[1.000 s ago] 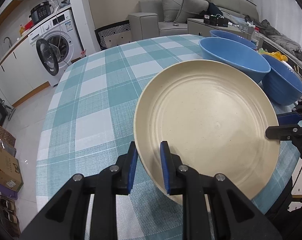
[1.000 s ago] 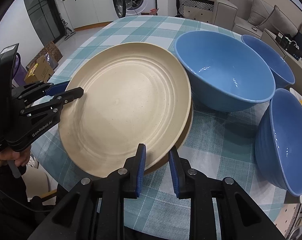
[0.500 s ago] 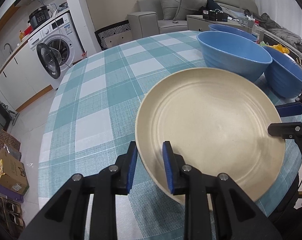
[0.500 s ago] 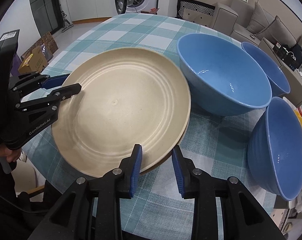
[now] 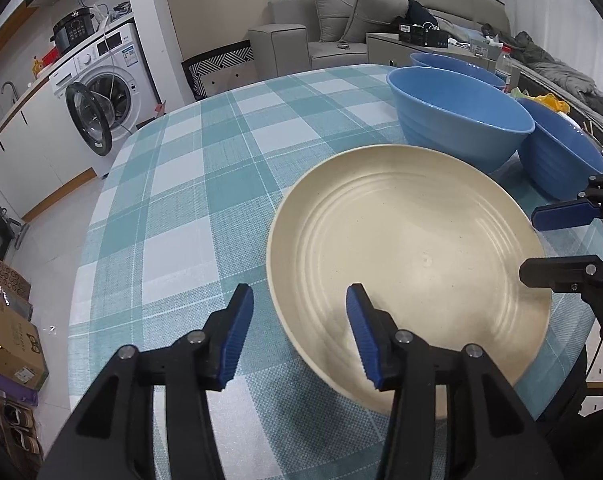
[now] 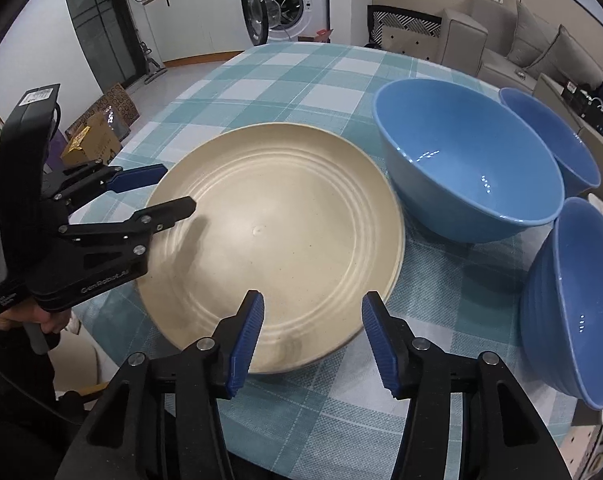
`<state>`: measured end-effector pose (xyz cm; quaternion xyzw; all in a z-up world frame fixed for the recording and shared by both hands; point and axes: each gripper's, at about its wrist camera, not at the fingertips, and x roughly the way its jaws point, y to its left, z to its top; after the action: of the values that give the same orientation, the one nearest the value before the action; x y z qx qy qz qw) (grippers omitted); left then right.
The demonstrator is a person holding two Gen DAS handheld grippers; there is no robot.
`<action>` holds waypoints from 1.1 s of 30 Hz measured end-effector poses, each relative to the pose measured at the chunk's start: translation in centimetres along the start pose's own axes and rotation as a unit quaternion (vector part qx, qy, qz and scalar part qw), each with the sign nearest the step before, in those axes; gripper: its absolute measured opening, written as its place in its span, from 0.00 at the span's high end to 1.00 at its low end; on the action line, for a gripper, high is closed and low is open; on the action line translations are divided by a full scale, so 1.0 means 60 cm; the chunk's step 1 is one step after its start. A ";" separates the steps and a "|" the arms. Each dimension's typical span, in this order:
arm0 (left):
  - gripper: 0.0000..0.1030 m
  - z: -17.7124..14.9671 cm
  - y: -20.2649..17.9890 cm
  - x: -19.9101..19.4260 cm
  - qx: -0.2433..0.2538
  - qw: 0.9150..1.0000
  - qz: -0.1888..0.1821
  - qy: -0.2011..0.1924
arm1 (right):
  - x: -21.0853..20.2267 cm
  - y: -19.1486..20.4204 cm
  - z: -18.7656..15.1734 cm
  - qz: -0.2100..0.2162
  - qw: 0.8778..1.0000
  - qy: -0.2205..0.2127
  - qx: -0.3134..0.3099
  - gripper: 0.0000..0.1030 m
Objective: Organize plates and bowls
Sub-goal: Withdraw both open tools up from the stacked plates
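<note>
A cream plate (image 5: 413,256) lies flat on the teal checked table (image 5: 189,184), stacked on another cream plate whose rim shows beneath it in the right wrist view (image 6: 277,232). My left gripper (image 5: 299,336) is open, its jaws astride the plate's near-left rim. My right gripper (image 6: 311,340) is open, its jaws astride the plate's opposite rim. Three blue bowls stand beyond the plate: a large one (image 6: 465,160), one behind it (image 6: 553,136) and one tilted at the right (image 6: 577,300).
The table's edge runs close under both grippers. A washing machine (image 5: 101,92) with its door open, a sofa (image 5: 341,28) and cardboard boxes (image 5: 9,336) on the floor surround the table.
The plate came down from a tilt to lie flat on the lower plate. Both grippers opened and let go of its rim.
</note>
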<state>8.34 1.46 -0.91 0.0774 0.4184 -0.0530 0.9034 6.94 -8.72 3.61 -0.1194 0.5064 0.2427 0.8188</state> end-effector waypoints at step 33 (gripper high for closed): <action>0.00 0.061 -0.002 -0.119 -0.077 0.988 -0.069 -0.111 | -0.121 -0.039 -0.005 0.033 0.990 -0.135 0.031 0.01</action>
<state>6.45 0.86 6.83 -0.0276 0.3225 -0.0912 0.9417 5.26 -12.88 9.80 -0.0430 0.4021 0.2680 0.8744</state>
